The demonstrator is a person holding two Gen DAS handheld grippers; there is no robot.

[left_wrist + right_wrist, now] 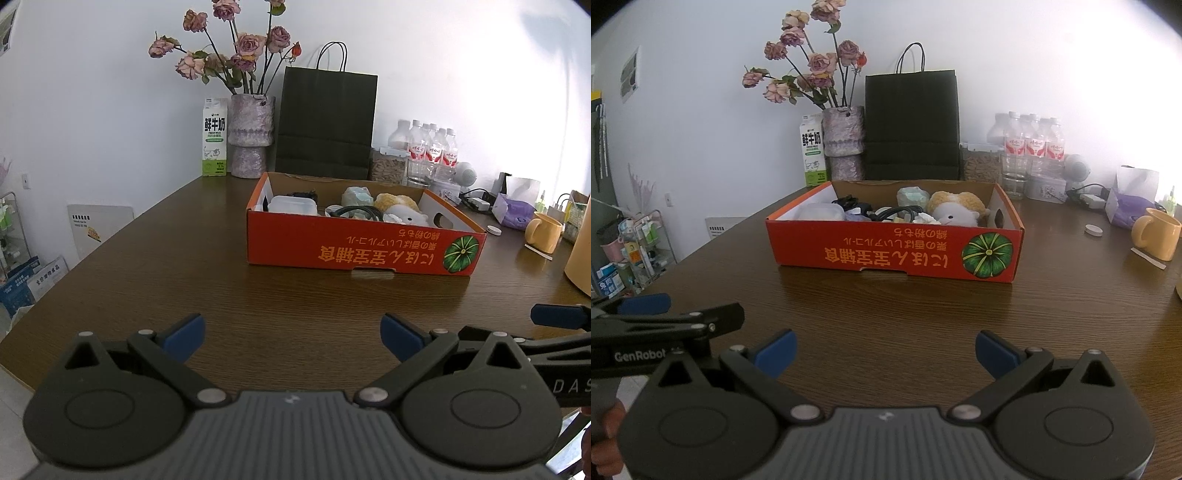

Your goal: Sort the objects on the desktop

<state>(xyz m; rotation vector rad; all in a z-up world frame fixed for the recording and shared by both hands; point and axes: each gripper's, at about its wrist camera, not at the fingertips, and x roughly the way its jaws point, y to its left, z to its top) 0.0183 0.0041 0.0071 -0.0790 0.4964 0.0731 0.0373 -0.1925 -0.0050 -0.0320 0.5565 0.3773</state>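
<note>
Both tongs are held low over the near part of the wooden surface, side by side. The left tongs are released, with the blue pads spread wide and nothing between them. The right tongs are released in the same way and are also empty.

A wide strip of bare wood is seen ahead of both tongs, up to the red cardboard box. The box is placed straight ahead and well apart from the pads. Its long printed wall is turned toward the tongs, and its top is open.

Inside the box, a clear plastic container is found at the left end, a coil of black cable in the middle, and a white plush toy at the right end.

To the left of the left tongs, the curved edge of the surface is seen, with the floor beyond it. To the right of the box, a yellow mug and a small white cap are standing on the surface. Behind the box, a vase of roses and a black paper bag are set against the wall.
</note>
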